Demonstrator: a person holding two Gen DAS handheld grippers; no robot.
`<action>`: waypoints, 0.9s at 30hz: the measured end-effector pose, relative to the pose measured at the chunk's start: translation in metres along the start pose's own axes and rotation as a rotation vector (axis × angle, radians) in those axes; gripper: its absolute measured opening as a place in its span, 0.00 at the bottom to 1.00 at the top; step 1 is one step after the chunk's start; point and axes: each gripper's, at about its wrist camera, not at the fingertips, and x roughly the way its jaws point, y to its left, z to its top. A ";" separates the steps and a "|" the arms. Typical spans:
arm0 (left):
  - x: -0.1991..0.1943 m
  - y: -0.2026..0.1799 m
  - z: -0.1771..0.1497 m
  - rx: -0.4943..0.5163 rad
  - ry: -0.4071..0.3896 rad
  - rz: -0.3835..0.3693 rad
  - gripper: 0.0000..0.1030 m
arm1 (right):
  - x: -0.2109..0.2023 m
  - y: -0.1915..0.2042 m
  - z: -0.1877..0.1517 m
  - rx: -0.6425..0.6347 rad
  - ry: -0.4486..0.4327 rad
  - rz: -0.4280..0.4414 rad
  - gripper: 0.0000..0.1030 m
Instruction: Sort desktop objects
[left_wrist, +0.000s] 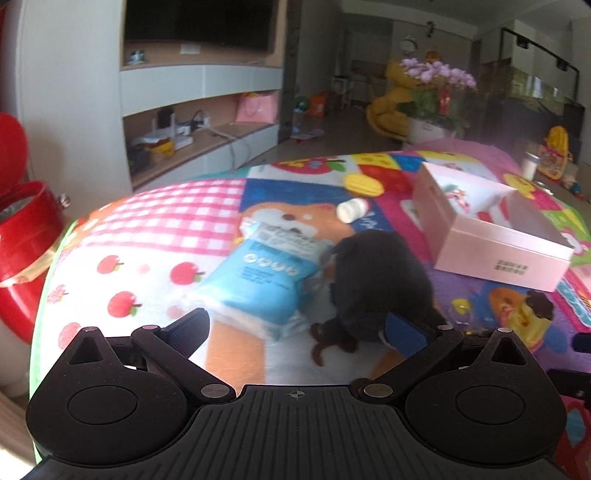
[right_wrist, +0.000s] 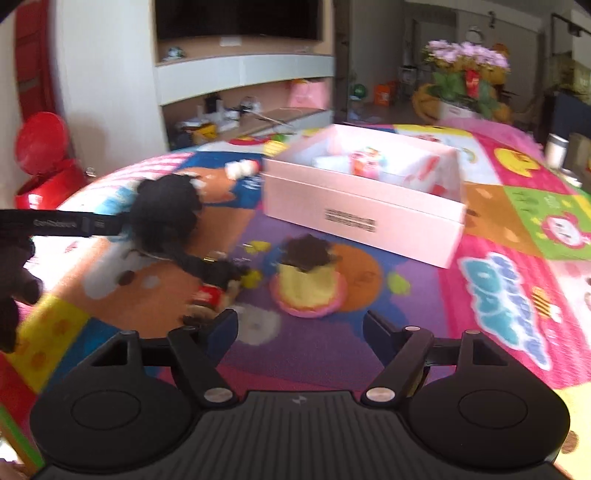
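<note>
- Bright patchwork cartoon cloth covers the surface; wall shelves and a dark screen stand behind.
- Off the surface's left edge sits a red bin.
- A blue-and-white packet lies toward the left side, flat on the cloth.
- The left tool stands wide, both pads apart; a black plush toy sits just beside its right pad, and I cannot tell whether they touch.
- A small white bottle lies on its side behind the packet.
- The right tool is spread, nothing between its pads; a yellow cake toy rests ahead of it.
- An open pink box sits toward the far right, already holding items.
</note>
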 end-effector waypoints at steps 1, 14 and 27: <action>-0.001 -0.002 0.000 0.009 -0.001 -0.018 1.00 | 0.001 0.004 0.001 -0.011 -0.005 0.000 0.69; 0.003 -0.085 -0.026 0.233 0.097 -0.397 1.00 | 0.020 -0.022 0.006 0.004 -0.015 -0.275 0.64; 0.022 -0.130 -0.030 0.351 0.133 -0.566 1.00 | 0.001 -0.073 -0.012 0.189 0.000 -0.286 0.67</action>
